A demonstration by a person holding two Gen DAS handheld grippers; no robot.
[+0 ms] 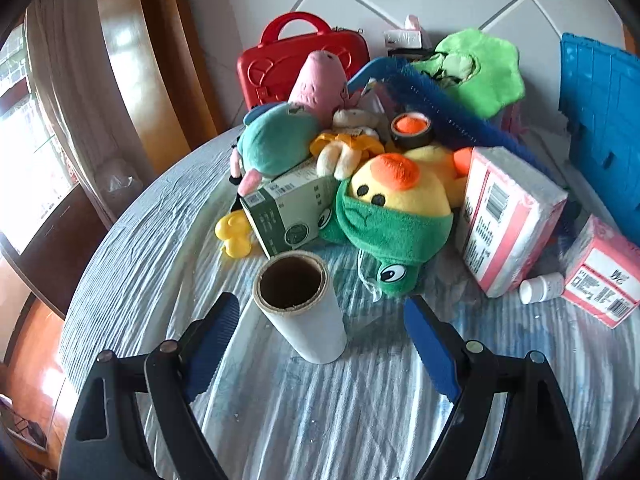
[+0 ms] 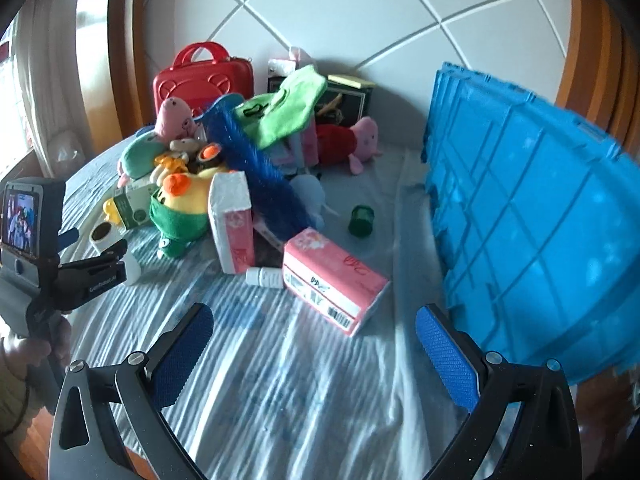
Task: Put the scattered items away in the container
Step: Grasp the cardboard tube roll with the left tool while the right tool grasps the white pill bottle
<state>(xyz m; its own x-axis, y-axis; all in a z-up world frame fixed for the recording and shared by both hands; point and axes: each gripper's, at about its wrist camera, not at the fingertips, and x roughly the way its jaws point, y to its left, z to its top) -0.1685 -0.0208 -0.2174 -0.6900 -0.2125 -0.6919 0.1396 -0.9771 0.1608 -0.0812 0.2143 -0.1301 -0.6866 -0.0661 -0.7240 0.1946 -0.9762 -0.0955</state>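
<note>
Your left gripper (image 1: 320,312) is spread wide, with the white roll with a brown cardboard core (image 1: 300,308) lying between its fingers untouched; clamp too near its round end and it may squirt out across the striped tablecloth (image 1: 160,240). Your right gripper (image 2: 314,340) hangs empty and released near the pink tissue pack (image 2: 336,276). The blue ribbed plastic crate (image 2: 540,220) stands close on the right, so a wide swing could knock it.

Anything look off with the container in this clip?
Yes. The blue crate seems tipped on its side at the table's right edge, ribbed outside facing the pile; its opening isn't visible, so it would probably need righting before loading.
</note>
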